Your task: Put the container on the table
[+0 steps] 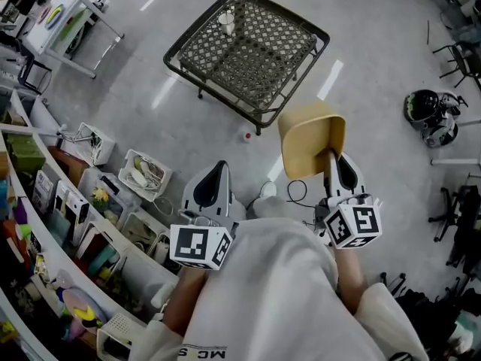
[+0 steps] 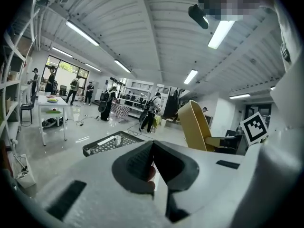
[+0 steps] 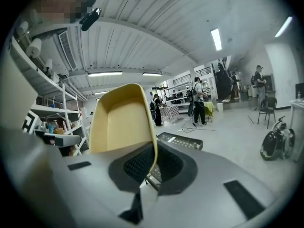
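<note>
A yellow open container (image 1: 310,134) hangs tilted in the air, with my right gripper (image 1: 336,164) shut on its wall. In the right gripper view the container (image 3: 122,121) rises just ahead of the right gripper (image 3: 154,159), its rim pinched between the pads. The low black mesh table (image 1: 294,72) stands on the floor ahead, with a small white cup (image 1: 226,22) on it. My left gripper (image 1: 218,168) is held beside my body, shut and empty. Its own view shows the left gripper (image 2: 153,151) with the jaws together, the table (image 2: 95,147) beyond and the container (image 2: 196,124) to the right.
Shelves with bins and boxes (image 1: 90,201) run along the left. A white work table (image 1: 60,21) stands at the top left. A black helmet-like object (image 1: 423,110) and chair legs (image 1: 458,216) are on the right. A small red thing (image 1: 247,135) lies on the floor. Several people (image 2: 154,109) stand far off.
</note>
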`<action>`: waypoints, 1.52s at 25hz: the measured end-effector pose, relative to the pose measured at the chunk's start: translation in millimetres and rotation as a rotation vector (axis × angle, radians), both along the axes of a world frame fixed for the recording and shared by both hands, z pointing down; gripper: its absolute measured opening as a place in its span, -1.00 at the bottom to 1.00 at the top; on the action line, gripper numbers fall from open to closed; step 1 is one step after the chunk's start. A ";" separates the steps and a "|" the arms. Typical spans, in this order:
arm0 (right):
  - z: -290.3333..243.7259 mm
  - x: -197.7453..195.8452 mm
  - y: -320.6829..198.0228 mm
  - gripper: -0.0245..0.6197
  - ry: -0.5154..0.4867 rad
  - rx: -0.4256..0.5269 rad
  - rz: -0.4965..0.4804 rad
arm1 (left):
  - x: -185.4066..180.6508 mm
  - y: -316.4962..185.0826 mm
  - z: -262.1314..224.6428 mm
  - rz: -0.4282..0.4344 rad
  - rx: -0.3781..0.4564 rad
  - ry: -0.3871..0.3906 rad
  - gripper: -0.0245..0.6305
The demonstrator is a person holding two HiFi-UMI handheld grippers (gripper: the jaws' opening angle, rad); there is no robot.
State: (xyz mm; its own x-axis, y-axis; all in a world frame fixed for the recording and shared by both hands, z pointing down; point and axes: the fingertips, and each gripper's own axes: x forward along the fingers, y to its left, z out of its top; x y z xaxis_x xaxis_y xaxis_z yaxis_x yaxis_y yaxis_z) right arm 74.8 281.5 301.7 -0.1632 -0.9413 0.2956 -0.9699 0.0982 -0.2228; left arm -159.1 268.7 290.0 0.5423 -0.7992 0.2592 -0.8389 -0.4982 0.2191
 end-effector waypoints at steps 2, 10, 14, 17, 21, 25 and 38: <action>0.5 18.0 -0.6 -0.85 -0.010 0.012 0.016 | 18.6 -2.3 -0.9 0.018 0.006 -0.005 -0.86; -0.3 69.5 -10.7 -0.85 -0.070 0.070 0.021 | 63.1 -14.1 14.7 -0.002 -0.010 -0.031 -0.86; 9.3 75.3 -30.9 -0.85 -0.075 0.060 -0.007 | 85.7 -33.8 18.3 0.029 -0.003 -0.063 -0.86; 14.3 76.9 -57.6 -0.85 -0.079 0.058 -0.024 | 98.4 -63.5 19.3 0.040 0.006 -0.062 -0.86; 22.9 82.5 -104.1 -0.85 -0.073 0.031 -0.050 | 109.9 -111.4 30.3 0.025 -0.016 -0.052 -0.86; 23.9 93.6 -160.3 -0.85 -0.048 0.002 -0.075 | 124.0 -166.7 32.6 0.015 -0.039 -0.038 -0.86; 49.3 120.4 -294.4 -0.85 0.007 -0.084 -0.115 | 155.6 -287.8 44.3 -0.005 -0.057 -0.012 -0.86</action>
State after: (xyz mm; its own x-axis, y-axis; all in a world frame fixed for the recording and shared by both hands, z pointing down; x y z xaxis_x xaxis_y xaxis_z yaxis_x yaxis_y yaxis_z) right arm 195.2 -12.9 351.0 -0.2662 -0.8884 0.3742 -0.9550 0.1902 -0.2278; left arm -3.5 -19.2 334.3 0.5349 -0.7857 0.3108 -0.8441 -0.4809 0.2372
